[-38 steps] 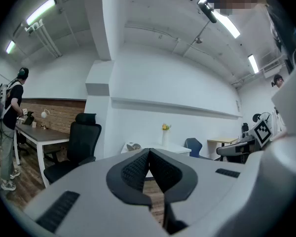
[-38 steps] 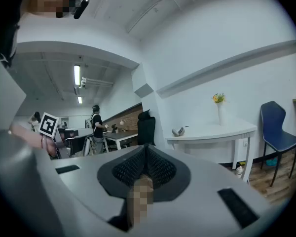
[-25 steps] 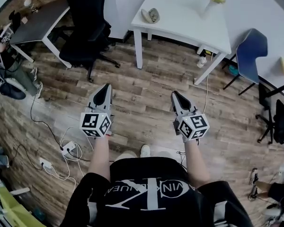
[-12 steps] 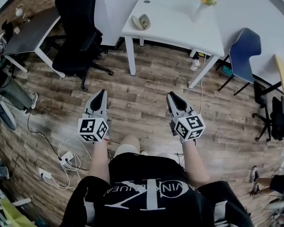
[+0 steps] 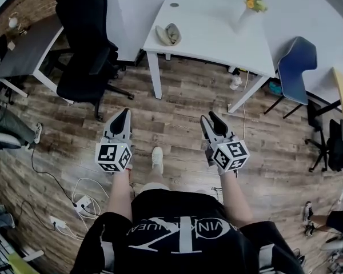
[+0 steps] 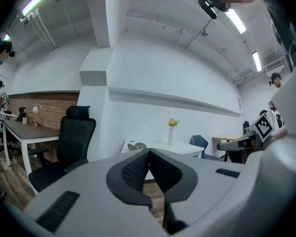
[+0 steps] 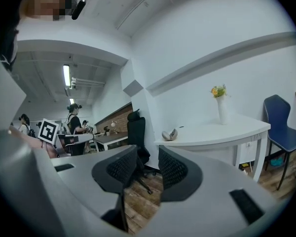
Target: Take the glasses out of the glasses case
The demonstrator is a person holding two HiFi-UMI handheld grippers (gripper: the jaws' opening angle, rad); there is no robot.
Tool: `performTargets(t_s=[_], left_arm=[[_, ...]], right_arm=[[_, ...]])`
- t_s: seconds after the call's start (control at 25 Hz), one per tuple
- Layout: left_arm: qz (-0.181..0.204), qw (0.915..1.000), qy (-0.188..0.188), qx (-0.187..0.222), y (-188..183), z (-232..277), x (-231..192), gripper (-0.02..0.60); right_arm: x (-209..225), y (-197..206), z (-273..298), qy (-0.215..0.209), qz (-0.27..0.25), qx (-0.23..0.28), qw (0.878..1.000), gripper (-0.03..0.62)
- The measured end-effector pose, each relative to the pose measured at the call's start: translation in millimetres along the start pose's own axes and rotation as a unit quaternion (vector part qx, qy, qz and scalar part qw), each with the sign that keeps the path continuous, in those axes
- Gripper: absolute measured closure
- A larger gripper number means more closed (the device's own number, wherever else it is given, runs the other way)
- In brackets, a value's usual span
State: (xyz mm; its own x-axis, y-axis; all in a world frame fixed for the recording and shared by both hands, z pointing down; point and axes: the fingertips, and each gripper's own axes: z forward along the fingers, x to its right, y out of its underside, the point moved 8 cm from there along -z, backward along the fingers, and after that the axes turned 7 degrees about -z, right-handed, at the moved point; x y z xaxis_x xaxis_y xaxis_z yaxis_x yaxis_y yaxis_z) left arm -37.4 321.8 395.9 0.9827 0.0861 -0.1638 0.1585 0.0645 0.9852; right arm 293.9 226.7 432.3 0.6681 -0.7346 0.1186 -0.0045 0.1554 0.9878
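The glasses case (image 5: pixel 167 34), a grey-green shell lying open, rests on the left end of the white table (image 5: pixel 217 33) across the room. It also shows small in the left gripper view (image 6: pixel 136 145) and the right gripper view (image 7: pixel 169 134). Both grippers are held level over the wooden floor, well short of the table. My left gripper (image 5: pixel 124 113) is shut, its ribbed pads (image 6: pixel 136 168) meeting with nothing between them. My right gripper (image 5: pixel 209 119) is open; its jaws have just been opening, and a bare gap (image 7: pixel 148 159) shows between the pads.
A black office chair (image 5: pixel 83 50) stands left of the table, beside a dark desk (image 5: pixel 23 44). A blue chair (image 5: pixel 300 61) sits to the right. A vase of flowers (image 5: pixel 252 7) tops the table, a bottle (image 5: pixel 235 83) stands under it. Cables and a power strip (image 5: pixel 83 201) lie lower left.
The person has walked towards the white table, which now sits nearer in the head view. The right gripper's jaws have parted; the left stays shut.
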Motion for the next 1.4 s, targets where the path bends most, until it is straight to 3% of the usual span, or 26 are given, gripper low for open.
performTargets(t_s=[0.4,0.76,1.12,1.4], left_arm=[[-0.017,0.9995,0.022,-0.017,-16.3,109.9,-73.7,0.566],[-0.022,0.9978,0.053,-0.035,-15.7,188.6,-128.1,0.566],[-0.025,0.9961,0.075,-0.039,-15.1,240.2,-178.6,0.566],[-0.03,0.9938,0.094,-0.05,-5.0,263.2,-186.5,0.566]], right_arm=[[31.4,-9.9,116.4,0.007,0.027,-0.016,0.999,0.418],[49.3,-7.6,195.7,0.033,0.04,-0.033,0.998,0.408],[53.1,-7.3,258.2,0.049,0.043,-0.03,0.997,0.408],[52.0,-4.5,289.3,0.059,0.034,-0.032,0.997,0.408]])
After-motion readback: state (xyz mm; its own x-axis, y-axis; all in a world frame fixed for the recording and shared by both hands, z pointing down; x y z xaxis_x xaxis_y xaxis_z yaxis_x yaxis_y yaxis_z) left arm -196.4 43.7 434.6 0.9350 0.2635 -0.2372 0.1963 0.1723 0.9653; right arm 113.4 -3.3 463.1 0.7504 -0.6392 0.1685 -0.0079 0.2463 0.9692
